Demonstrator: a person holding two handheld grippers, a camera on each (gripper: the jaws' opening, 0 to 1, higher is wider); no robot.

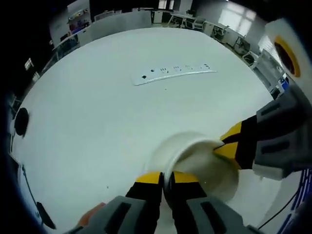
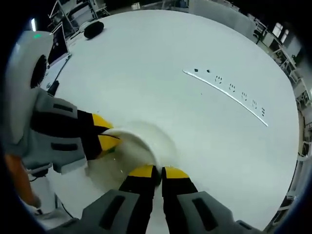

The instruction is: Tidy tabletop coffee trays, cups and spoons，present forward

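Both grippers pinch one white cup's rim

The left gripper [image 1: 167,178] has its jaws narrowed on the near rim of the cup [image 1: 197,161]; the right gripper [image 2: 155,171] grips the same rim from the other side, both reaching forward low over the white surface [image 1: 97,107]; beyond lies a white power strip [image 1: 173,73]

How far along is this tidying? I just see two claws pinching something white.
Nothing looks finished yet. In hand: both jaws pinch the rim of one white cup, the left hand-held gripper at the near edge, the right hand-held gripper from the side. The white table around it holds a power strip. Trays and spoons are left to do.
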